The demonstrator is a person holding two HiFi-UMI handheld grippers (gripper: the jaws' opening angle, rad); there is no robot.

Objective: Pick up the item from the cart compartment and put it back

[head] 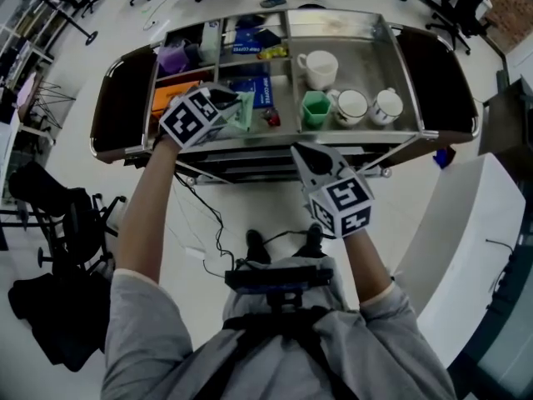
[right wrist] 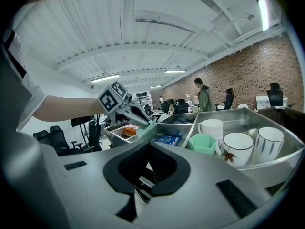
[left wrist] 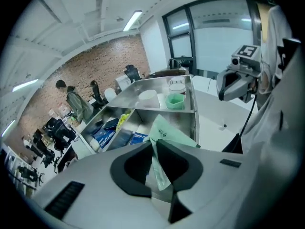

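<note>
My left gripper (head: 237, 105) is shut on a thin pale-green packet (head: 243, 112), held just above the cart's front left compartments. In the left gripper view the packet (left wrist: 164, 140) stands edge-on between the dark pads (left wrist: 136, 168), hanging over the blue drip coffee box (left wrist: 137, 138). The right gripper view shows that packet (right wrist: 148, 128) lifted clear of the compartment. My right gripper (head: 303, 153) hovers before the cart's front edge with its jaws together and nothing between them.
The steel cart (head: 371, 47) has several compartments. The right section holds three white mugs (head: 319, 67) (head: 351, 105) (head: 387, 105) and a green cup (head: 316, 108). An orange box (head: 169, 97), a purple item (head: 173, 57) and blue boxes (head: 254, 90) fill the left. Office chairs stand around.
</note>
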